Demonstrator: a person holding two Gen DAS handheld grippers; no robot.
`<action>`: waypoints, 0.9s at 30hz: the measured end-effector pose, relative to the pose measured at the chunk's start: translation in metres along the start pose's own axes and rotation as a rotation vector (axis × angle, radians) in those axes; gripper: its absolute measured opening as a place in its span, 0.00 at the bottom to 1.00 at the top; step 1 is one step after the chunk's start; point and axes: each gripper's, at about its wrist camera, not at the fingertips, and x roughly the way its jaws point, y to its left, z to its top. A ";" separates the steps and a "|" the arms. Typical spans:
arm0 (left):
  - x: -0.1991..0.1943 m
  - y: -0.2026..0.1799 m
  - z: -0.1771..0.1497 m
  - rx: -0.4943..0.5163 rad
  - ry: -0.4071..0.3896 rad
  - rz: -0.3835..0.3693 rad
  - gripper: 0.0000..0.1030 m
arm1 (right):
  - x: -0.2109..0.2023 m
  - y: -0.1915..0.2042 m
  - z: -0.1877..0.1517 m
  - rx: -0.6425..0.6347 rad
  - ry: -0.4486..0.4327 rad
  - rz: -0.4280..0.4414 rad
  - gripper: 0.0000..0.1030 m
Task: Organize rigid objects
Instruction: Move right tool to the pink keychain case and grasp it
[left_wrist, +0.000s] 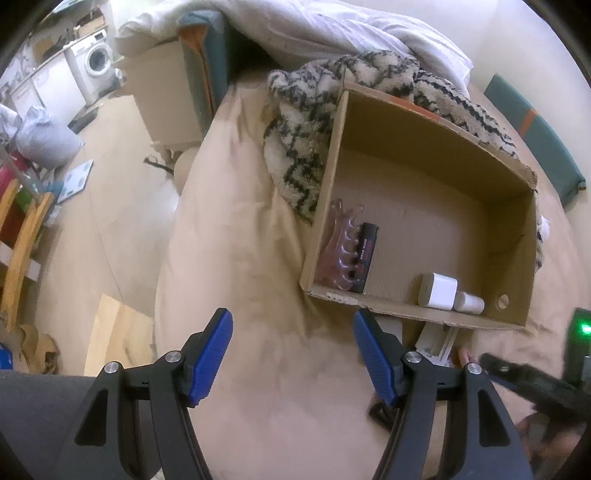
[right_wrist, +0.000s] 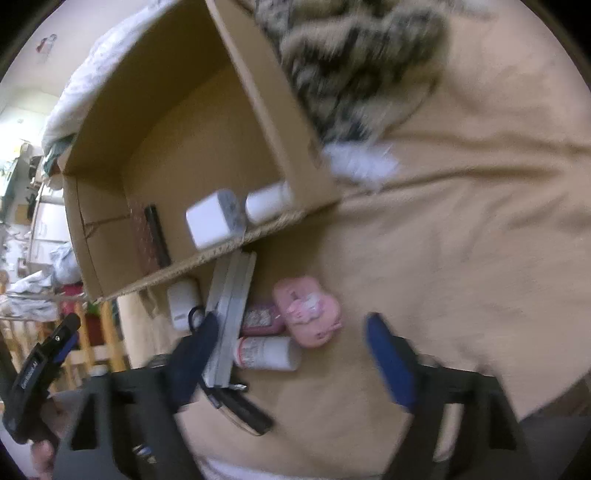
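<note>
An open cardboard box (left_wrist: 436, 173) sits on a bed covered by a beige sheet (left_wrist: 236, 258), with a black-and-cream fuzzy blanket (left_wrist: 303, 136) bunched against its far left corner and a white duvet (left_wrist: 332, 29) beyond.

Inside the box, a translucent pink hair claw (left_wrist: 341, 247) leans in the near left corner, touching a black rectangular item (left_wrist: 365, 258) just to its right. Along the near wall towards the right, a white cube-shaped charger (left_wrist: 437, 291) lies beside a small white cylinder (left_wrist: 468, 302).

Outside the box, just in front of its near wall, more things wait in a loose cluster on the sheet: a pink case with a cartoon figure (right_wrist: 308, 312), a white tube lying on its side (right_wrist: 267, 352), a small pink patterned item (right_wrist: 260, 317) between the two, a flat grey box (right_wrist: 231, 314) standing on its edge, a white device (right_wrist: 183, 302) to its left and a dark flat object (right_wrist: 240, 406) nearest the camera.

The left gripper (left_wrist: 293, 356) hovers over bare sheet near the box's near left corner, its blue-padded jaws spread with nothing between them. The right gripper (right_wrist: 291, 354), blurred by motion, hangs over the cluster with its jaws apart; the white tube and the pink case lie in the gap, and neither pad presses on them.
</note>
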 end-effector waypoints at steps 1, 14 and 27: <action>0.001 0.000 0.000 -0.005 0.005 -0.006 0.63 | 0.005 0.000 0.002 0.001 0.009 -0.019 0.71; -0.002 -0.005 -0.002 0.009 0.017 -0.041 0.63 | 0.026 0.020 0.004 -0.108 0.003 -0.168 0.14; 0.004 -0.007 -0.006 0.027 0.022 -0.008 0.63 | -0.016 0.046 -0.023 -0.212 -0.106 -0.139 0.14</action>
